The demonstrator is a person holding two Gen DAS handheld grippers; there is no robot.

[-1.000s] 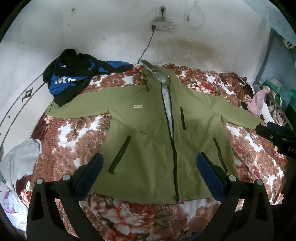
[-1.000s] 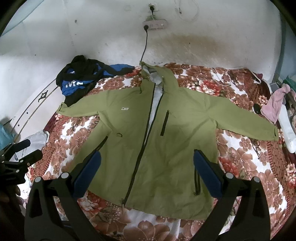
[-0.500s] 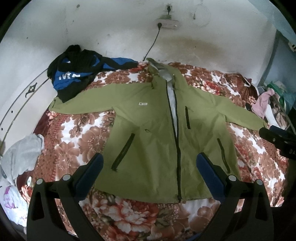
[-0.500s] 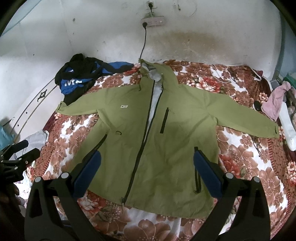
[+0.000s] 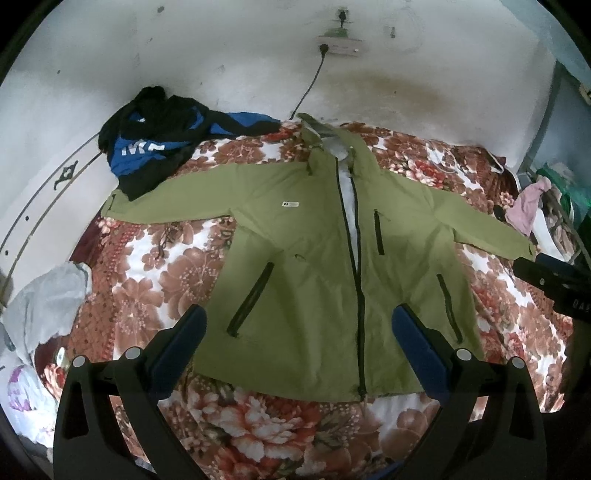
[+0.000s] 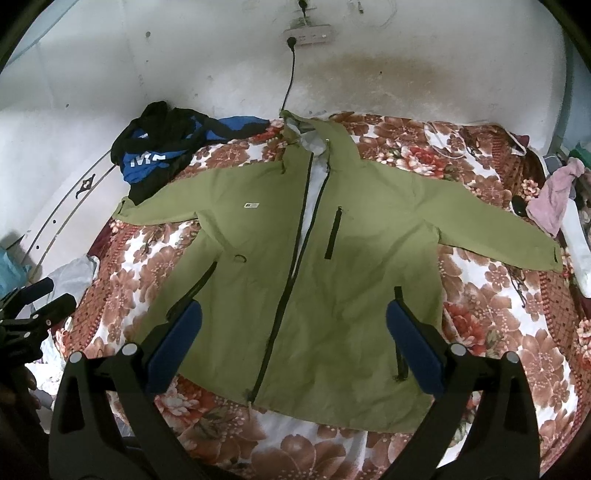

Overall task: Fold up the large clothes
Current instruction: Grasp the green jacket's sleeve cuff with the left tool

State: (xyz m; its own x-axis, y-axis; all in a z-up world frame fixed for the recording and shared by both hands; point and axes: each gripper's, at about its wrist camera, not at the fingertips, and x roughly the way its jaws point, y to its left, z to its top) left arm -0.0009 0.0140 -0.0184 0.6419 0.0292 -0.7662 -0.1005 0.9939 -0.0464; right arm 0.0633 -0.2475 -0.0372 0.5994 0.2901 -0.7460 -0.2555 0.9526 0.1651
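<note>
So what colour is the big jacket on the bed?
Olive green, with black zips. The jacket shows best in the right wrist view.

- In the left wrist view, the green jacket (image 5: pixel 325 266) sits further right and lower than a second ago; the wall socket (image 5: pixel 338 38) has shifted right.
- In the right wrist view, the jacket (image 6: pixel 314 266) fills more of the view, and the socket (image 6: pixel 306 35) is nearer the top edge.

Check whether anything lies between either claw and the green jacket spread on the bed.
Nothing visible does. Both the left claw and right claw hang open above the green jacket, its lower half bare. The black-and-blue garment only overlaps the far sleeve's end.
</note>
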